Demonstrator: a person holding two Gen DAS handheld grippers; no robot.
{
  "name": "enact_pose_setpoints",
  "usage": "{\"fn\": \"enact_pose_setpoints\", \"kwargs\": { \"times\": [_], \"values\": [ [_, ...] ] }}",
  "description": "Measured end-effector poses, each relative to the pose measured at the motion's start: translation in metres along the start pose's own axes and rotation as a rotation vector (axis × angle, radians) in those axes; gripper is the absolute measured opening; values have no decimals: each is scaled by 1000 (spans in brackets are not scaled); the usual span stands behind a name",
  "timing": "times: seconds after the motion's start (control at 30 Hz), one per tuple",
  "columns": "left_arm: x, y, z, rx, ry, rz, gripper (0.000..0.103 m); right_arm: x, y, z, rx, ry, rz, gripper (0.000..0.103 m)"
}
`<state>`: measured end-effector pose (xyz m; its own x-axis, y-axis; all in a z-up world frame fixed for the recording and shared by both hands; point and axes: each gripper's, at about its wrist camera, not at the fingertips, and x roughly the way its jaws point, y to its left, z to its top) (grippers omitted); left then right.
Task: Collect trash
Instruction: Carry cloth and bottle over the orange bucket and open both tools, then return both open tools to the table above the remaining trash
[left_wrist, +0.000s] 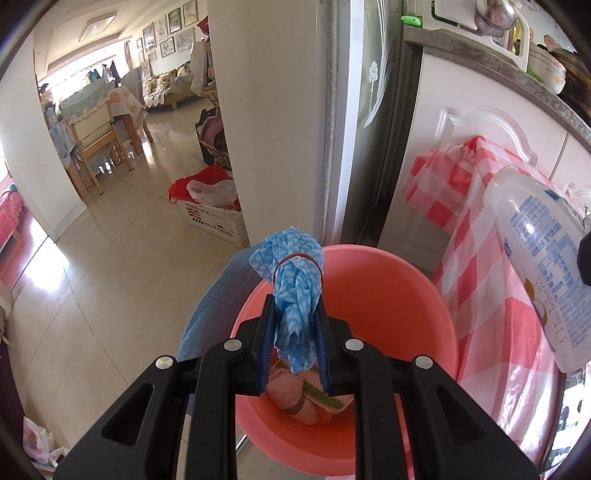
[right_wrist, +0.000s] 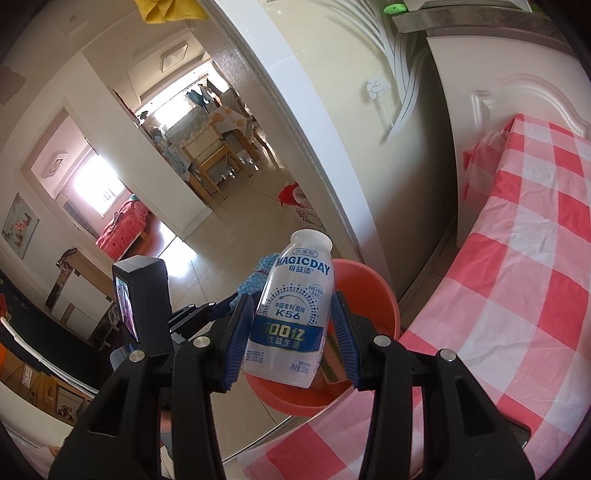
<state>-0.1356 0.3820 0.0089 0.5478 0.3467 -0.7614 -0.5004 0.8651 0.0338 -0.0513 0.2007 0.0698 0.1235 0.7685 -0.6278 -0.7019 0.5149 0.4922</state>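
Over pink bin (left_wrist: 388, 295), left tongs (left_wrist: 295, 328) gripping blue cloth (left_wrist: 295, 295), right tongs (right_wrist: 293, 332) gripping bottle (right_wrist: 291, 310)

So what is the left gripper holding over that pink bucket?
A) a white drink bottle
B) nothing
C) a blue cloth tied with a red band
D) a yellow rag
C: the left gripper is shut on the blue cloth, above the pink bucket.

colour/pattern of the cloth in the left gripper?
Blue-and-white patterned cloth, tied with a red band; clearest in the left wrist view.
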Motion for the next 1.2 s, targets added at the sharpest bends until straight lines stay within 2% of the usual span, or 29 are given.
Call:
{"fn": "enact_pose_setpoints", "kwargs": {
  "times": [0.3,0.87,0.9,0.93,0.97,1.0,1.03,1.1,1.13,1.2],
  "values": [
    [7,3,-4,3,12,13,21,19,6,-2,-19,39,-5,45],
    [15,5,-7,8,24,41,24,32,17,-7,-45,58,-39,46],
    [16,5,-7,7,24,44,29,33,18,-8,-51,58,-48,46],
    [16,4,-7,5,23,48,47,34,19,-8,-53,56,-63,47],
    [16,4,-7,3,19,52,58,34,18,-8,-51,55,-76,48],
    [15,2,-7,9,10,70,78,34,18,-9,-49,59,-79,52],
    [13,1,-7,18,-3,86,82,34,18,-10,-47,59,-84,61],
    [10,-4,-7,46,-24,98,84,31,15,-11,-40,49,-104,69],
    [9,-7,-6,57,-24,101,89,30,14,-11,-35,46,-101,69],
    [6,-11,-4,65,-36,113,91,24,11,-10,-20,35,-100,70]
  ]
}}
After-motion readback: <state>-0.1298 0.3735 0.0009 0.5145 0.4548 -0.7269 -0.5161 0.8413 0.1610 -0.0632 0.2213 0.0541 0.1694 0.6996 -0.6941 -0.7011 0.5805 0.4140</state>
